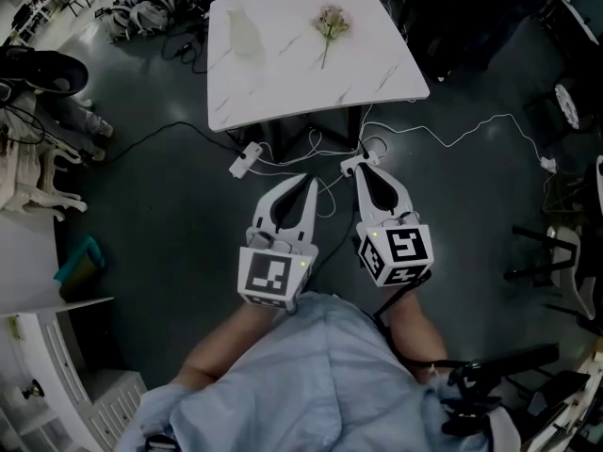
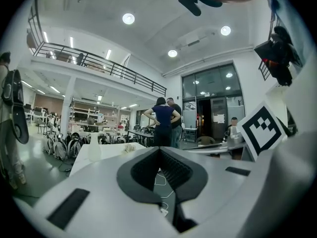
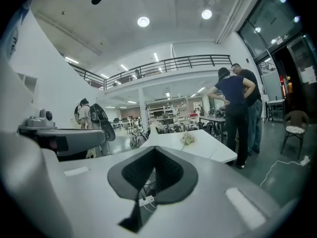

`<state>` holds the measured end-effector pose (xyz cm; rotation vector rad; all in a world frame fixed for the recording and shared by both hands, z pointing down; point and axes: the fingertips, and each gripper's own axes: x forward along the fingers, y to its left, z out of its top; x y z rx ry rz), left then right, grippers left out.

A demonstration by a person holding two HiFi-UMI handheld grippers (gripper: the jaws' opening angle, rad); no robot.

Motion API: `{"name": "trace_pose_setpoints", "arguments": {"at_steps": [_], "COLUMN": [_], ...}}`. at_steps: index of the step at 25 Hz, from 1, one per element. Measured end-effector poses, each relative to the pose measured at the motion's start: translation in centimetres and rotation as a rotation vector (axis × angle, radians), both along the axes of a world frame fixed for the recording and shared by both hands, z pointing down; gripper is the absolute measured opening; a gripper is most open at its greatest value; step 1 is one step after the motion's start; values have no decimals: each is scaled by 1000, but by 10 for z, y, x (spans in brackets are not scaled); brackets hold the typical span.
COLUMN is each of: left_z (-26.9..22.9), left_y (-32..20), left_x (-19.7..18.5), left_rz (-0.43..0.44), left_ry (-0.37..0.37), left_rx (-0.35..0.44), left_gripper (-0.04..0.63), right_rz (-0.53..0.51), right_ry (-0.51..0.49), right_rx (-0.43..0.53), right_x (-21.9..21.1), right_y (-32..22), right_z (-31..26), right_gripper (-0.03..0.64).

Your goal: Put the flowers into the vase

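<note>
A white marble-top table [image 1: 377, 73] stands ahead of me on the dark floor. On it are a pale translucent vase [image 1: 243, 34] at the left and a small bunch of pale flowers [image 1: 330, 24] lying at the right. Both grippers hover over the floor, short of the table's near edge. The left gripper [image 1: 312, 183] is shut and holds nothing. Beside it, the right gripper [image 1: 362, 166] is also shut and holds nothing. The left gripper view shows the vase [image 2: 94, 151] and flowers [image 2: 130, 148] beyond its closed tips [image 2: 159, 150]. The right gripper view shows the flowers [image 3: 187, 139] past its tips [image 3: 154, 150].
A white power strip [image 1: 247, 158] and loose white cables [image 1: 471, 132] lie on the floor under the table's near edge. Two people [image 3: 237, 115] stand beyond the table. A white shelf unit [image 1: 57, 375] is at lower left, with chairs [image 1: 33, 182] at left.
</note>
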<state>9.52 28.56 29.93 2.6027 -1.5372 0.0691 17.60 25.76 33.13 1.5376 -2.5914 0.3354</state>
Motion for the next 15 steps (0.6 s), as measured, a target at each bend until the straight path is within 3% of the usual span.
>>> {"name": "trace_pose_setpoints", "arguments": {"at_steps": [7,15], "left_z": [-4,3], "left_y": [-68,-112], "left_x": [-41,-38], "left_rz": [20,54], "left_ry": [16,46], "left_rx": [1,-16], "left_gripper": [5,5], "right_rz": [3,48], "right_ry": [6,38], "right_rx": [11,23], "right_x": [-45,-37], "right_y": [-72,-121], "right_z": [-11,-22], "right_gripper": [2,2]}}
